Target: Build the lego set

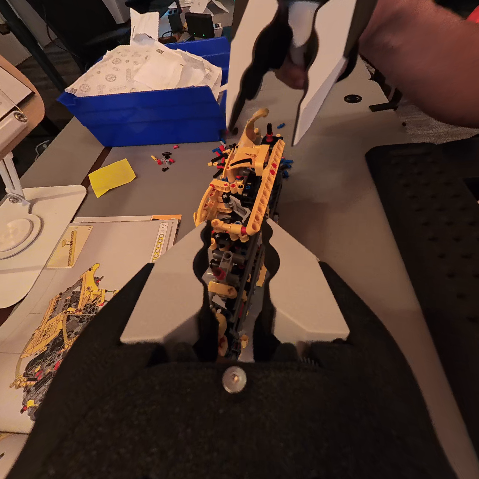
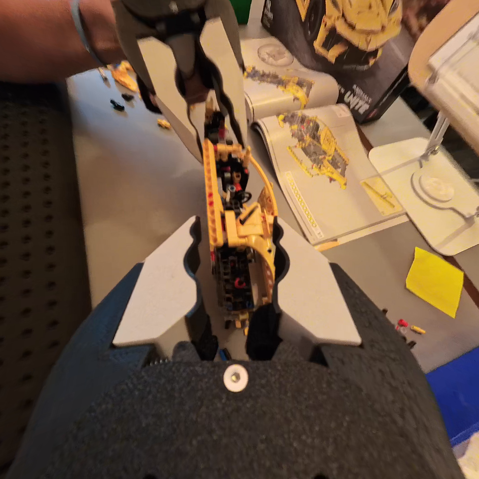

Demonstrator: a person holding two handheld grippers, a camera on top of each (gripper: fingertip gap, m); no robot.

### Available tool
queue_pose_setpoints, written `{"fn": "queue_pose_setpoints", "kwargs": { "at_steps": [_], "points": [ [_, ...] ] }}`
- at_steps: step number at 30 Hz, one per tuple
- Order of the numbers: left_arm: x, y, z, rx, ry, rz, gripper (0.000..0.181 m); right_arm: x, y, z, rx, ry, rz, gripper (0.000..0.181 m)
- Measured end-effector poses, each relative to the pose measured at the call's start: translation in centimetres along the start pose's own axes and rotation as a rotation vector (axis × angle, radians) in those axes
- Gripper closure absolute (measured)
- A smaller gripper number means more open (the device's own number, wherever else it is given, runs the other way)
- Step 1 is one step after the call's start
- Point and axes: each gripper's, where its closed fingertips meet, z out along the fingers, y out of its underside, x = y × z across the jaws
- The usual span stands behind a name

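The lego model (image 1: 255, 197), a long yellow and black car frame, stands on its side on the grey table (image 1: 337, 233). My left gripper (image 1: 236, 224) is shut on its near end, with the frame running between the pads. In the right wrist view the left gripper (image 2: 223, 153) clamps the model's (image 2: 241, 233) far end. My right gripper (image 2: 237, 220) is open and straddles the other end, with small gaps on both sides. It also shows in the left wrist view (image 1: 261, 134), with its tips on either side of the yellow arch.
A blue bin (image 1: 145, 114) of crumpled paper bags stands behind. The open instruction booklet (image 2: 324, 168), a yellow note (image 2: 435, 282), a white stand base (image 2: 427, 194) and the set's box (image 2: 350, 51) lie on one side. Loose small pieces (image 1: 166, 159) are scattered. A black perforated mat (image 1: 427, 207) lies on the other side.
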Motion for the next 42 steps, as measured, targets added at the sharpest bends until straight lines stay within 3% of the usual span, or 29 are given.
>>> {"fn": "queue_pose_setpoints", "kwargs": {
  "at_steps": [6,10,14,16,20,26,30,42],
  "points": [
    [0.0,0.1,0.0,0.007,-0.019,0.027,0.142,-2.8,-3.1,2.3,0.029,-0.108,-0.06,0.135],
    [-0.1,0.2,0.0,0.007,-0.036,0.042,0.142,-3.0,-2.7,4.8,-0.058,-0.181,-0.07,0.153],
    [-0.1,0.2,0.0,0.005,-0.036,0.042,0.142,-2.7,-2.7,5.8,-0.117,-0.287,0.013,0.154],
    [-0.1,0.2,0.0,0.004,-0.037,0.042,0.141,-2.7,-2.5,5.9,-0.165,-0.318,0.026,0.171],
    [-0.1,0.2,0.0,0.01,-0.033,0.038,0.141,-2.7,-2.4,6.0,-0.179,-0.301,-0.014,0.173],
    [0.2,-0.4,-0.2,0.056,0.143,-0.087,0.134,-2.5,-2.4,6.1,-0.19,-0.236,-0.068,0.174],
    [-0.1,-0.2,-0.2,0.047,0.192,-0.078,0.135,-2.2,-2.4,6.1,-0.203,-0.139,-0.116,0.174],
    [-0.2,-0.1,-0.1,0.115,0.127,-0.04,0.142,-2.3,-2.2,6.1,-0.219,-0.103,-0.083,0.174]
  ]
}}
